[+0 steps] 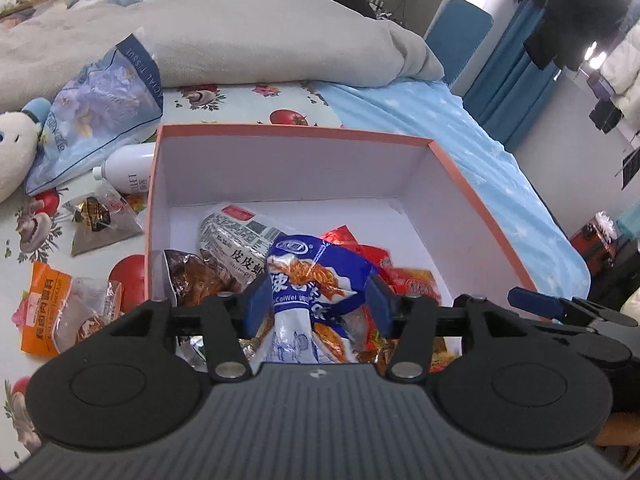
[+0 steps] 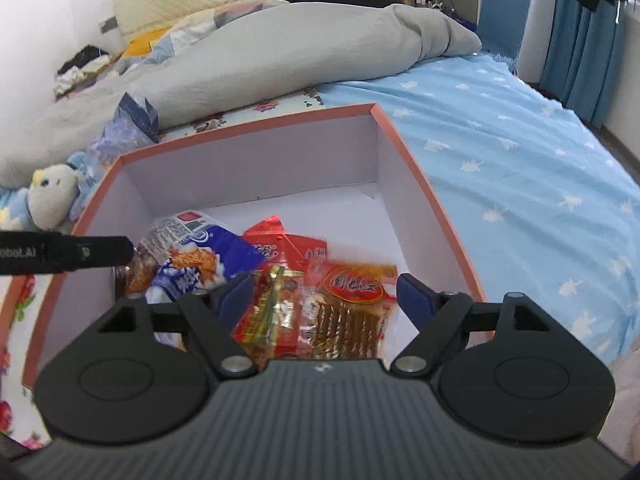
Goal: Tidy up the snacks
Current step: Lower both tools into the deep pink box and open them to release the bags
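Box: an open box point(image 1: 472, 200) with an orange rim and pale inner walls sits on the bed, and both grippers hang over its near end.
Blue packet: a blue and white snack packet point(image 1: 320, 276) stands between the blue pads of the left gripper point(image 1: 318, 304), inside the box on top of the other snacks; in the right wrist view the same packet point(image 2: 208, 256) lies at the box's left side.
Left gripper: jaws parted, the packet between them; whether the pads touch its sides cannot be told, and it does not look squeezed.
Red and gold packets: a red and gold packet point(image 2: 272, 312) and a clear packet of brown sticks with a red label point(image 2: 352, 308) lie side by side between the pads of the right gripper point(image 2: 324, 300), in the near part of the box.
Right gripper: jaws spread wide, with a clear gap between its right pad and the packets; nothing grasped.
Other snacks in box: a long white packet with black print point(image 1: 236, 236) and red packets point(image 1: 376, 256) lie behind.
Outside the box: an orange packet point(image 1: 44, 312) and a triangular packet point(image 1: 100, 224) lie on the fruit-print sheet point(image 1: 240, 100) to the box's left.
Further out: a white bottle point(image 1: 128, 168), a blue tissue pack point(image 1: 100, 108) and a plush toy point(image 1: 16, 148) lie beyond them, a grey duvet point(image 1: 260, 32) behind.
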Demonstrator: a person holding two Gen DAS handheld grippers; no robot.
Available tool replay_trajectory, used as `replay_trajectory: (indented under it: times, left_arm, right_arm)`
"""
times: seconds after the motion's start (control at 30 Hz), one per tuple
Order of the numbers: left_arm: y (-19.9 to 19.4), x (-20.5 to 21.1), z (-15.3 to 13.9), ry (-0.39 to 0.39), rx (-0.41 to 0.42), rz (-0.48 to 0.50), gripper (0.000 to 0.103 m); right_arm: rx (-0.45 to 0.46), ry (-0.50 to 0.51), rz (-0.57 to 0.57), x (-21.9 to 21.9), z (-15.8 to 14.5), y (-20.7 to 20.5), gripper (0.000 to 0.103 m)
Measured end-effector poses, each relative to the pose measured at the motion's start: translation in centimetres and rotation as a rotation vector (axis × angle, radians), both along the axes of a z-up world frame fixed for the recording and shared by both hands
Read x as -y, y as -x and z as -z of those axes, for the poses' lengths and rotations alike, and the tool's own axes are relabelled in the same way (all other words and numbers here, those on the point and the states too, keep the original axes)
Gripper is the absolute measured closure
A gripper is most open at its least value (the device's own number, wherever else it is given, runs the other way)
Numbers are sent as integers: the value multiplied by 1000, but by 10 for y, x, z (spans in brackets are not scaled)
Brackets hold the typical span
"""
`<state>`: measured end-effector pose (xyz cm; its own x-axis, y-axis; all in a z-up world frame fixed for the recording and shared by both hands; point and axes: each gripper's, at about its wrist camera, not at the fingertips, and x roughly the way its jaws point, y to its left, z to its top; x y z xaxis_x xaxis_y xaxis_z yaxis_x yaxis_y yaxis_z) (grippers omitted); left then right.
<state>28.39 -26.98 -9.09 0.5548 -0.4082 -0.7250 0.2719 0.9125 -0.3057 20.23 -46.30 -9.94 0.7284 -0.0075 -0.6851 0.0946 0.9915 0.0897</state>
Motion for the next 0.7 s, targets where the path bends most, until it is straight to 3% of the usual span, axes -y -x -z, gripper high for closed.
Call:
replay_trajectory:
  times: [0.7]
  left_arm:
    - [47,-39,-72,35,166,-27,41]
  right_arm:
    - [220,-53,-55,-28,-75,43,22]
